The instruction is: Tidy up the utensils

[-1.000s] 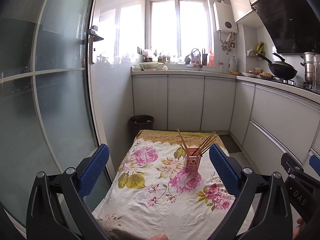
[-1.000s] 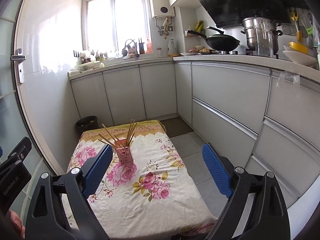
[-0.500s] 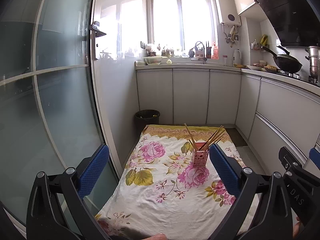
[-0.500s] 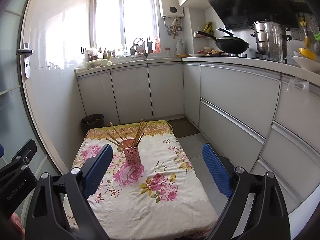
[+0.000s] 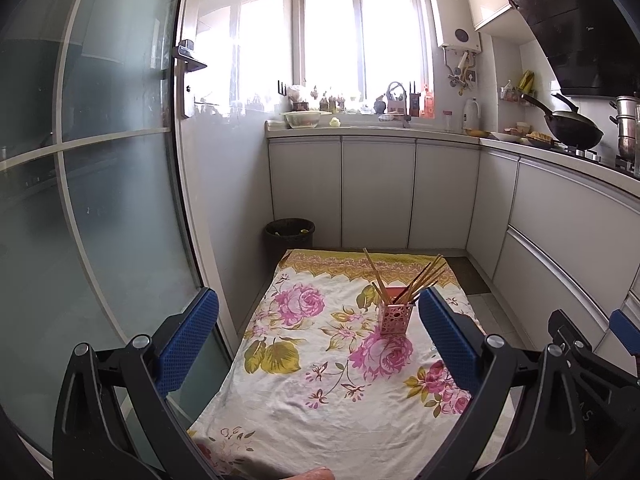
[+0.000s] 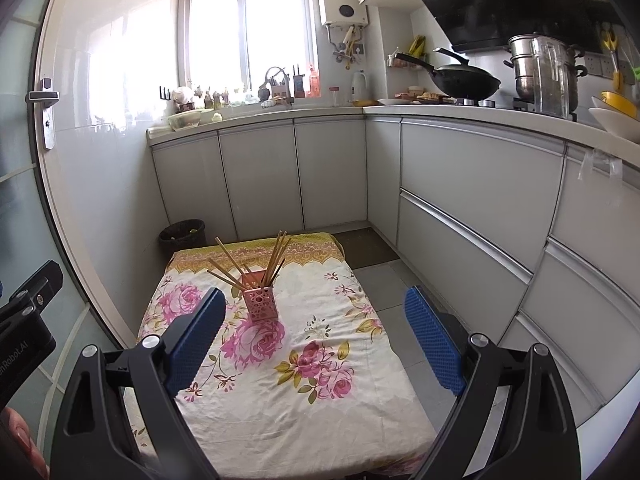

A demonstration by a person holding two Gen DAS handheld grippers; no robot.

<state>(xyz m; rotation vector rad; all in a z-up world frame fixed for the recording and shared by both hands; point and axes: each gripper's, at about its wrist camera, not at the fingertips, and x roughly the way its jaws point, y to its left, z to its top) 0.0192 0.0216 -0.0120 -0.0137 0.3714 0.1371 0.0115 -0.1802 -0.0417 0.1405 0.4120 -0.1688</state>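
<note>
Both grippers raised; holder point(image 6: 261, 301) below

Left wrist view: looks forward along its two blue-padded fingers point(image 5: 188, 340), raised above the near edge of the bench point(image 5: 320, 412), tilted slightly down, facing the window wall point(image 5: 360, 36). Glass door point(image 5: 100, 160) fills its left side; the other gripper's body shows at lower right.

Right wrist view: same heading, set further right, also above the bench's point(image 6: 320, 412) near edge, fingers point(image 6: 432, 344) framing the near right corner and floor. The stove counter point(image 6: 480, 114) runs along its right.

Both views stand well back from the pink holder point(image 5: 395, 317) with chopsticks point(image 5: 424, 280), and share the floral cloth point(image 5: 304, 360), holder, bin point(image 5: 289, 234), cabinets and window.
</note>
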